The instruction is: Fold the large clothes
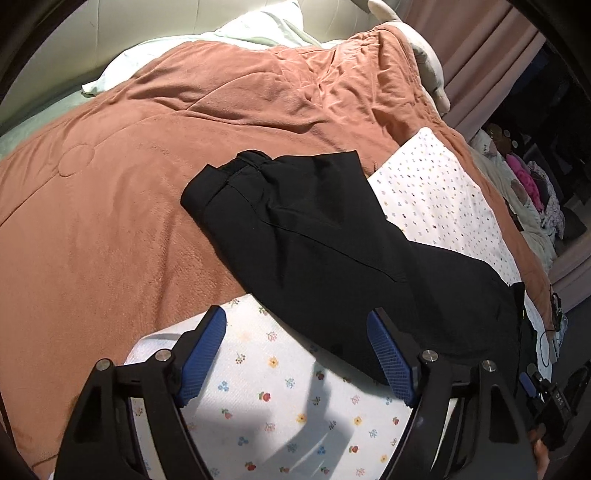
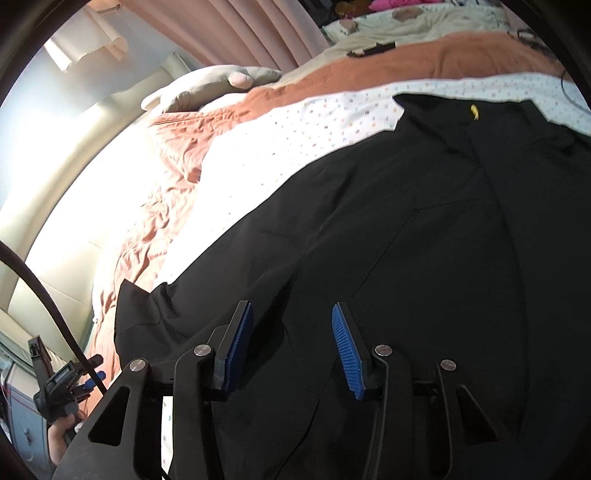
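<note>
A large black garment (image 1: 332, 240) lies spread on a white flower-print sheet (image 1: 280, 387) on the bed; one sleeve with a cuff reaches out onto the orange blanket (image 1: 110, 221). My left gripper (image 1: 295, 332) is open and empty, just above the sheet at the garment's near edge. In the right wrist view the black garment (image 2: 424, 240) fills the frame, with a small yellow tag (image 2: 474, 112) near its collar. My right gripper (image 2: 291, 321) is open and empty, hovering close over the black cloth.
The dotted white sheet (image 2: 295, 122) and orange blanket (image 2: 369, 70) cover the bed. Pillows (image 1: 221, 37) and a grey plush toy (image 2: 221, 85) lie at the headboard. Pink curtains (image 2: 240, 29) hang behind. Clutter (image 1: 528, 181) sits beyond the bed. The other gripper (image 2: 62, 384) shows at lower left.
</note>
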Tool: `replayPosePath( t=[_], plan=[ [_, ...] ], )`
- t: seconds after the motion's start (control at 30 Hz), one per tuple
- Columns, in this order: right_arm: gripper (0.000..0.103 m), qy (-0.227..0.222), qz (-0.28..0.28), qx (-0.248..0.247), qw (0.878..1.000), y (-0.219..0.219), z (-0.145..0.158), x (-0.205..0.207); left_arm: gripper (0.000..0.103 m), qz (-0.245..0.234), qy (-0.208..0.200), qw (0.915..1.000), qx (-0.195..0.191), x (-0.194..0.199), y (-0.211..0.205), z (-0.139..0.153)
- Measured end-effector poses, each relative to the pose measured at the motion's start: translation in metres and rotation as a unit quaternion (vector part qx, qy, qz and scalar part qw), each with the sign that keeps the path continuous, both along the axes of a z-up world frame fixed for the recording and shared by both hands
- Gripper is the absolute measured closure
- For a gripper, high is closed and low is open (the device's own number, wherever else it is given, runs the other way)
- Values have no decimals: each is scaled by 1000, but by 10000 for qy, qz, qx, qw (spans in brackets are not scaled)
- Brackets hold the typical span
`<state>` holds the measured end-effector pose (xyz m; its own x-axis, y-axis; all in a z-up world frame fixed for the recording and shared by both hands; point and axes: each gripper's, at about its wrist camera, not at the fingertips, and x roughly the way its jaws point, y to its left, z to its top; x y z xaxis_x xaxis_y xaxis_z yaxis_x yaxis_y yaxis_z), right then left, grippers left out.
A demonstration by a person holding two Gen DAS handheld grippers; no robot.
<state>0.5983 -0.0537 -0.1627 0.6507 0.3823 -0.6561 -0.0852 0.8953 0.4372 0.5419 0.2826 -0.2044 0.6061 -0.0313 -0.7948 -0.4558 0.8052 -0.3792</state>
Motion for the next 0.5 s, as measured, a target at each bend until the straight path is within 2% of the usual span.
replayPosePath(
  t=[0.17, 0.27, 0.33, 0.4, 0.47, 0.5],
  plan=[
    [61, 84, -17, 125, 9999, -7, -10, 9, 28, 179, 190, 9995, -174, 20, 14, -16],
    [61, 111, 11, 243, 9996, -11, -14, 10, 28, 354, 421, 9974, -472, 32, 27, -38],
    [61, 122, 66, 322, 9994, -12, -17, 13, 32, 526, 321, 9963, -607, 36, 37, -46],
    [67, 121, 97, 429, 9990, -12, -19, 15, 52, 612, 206, 9963, -562, 40, 42, -45],
    [82, 165, 76, 517, 9985, -14, -23, 18, 87, 601, 208, 9958, -653, 47, 49, -49],
    [86, 171, 49, 554, 9983, -15, -24, 19, 90, 652, 200, 9948, -752, 47, 54, -51]
  ],
)
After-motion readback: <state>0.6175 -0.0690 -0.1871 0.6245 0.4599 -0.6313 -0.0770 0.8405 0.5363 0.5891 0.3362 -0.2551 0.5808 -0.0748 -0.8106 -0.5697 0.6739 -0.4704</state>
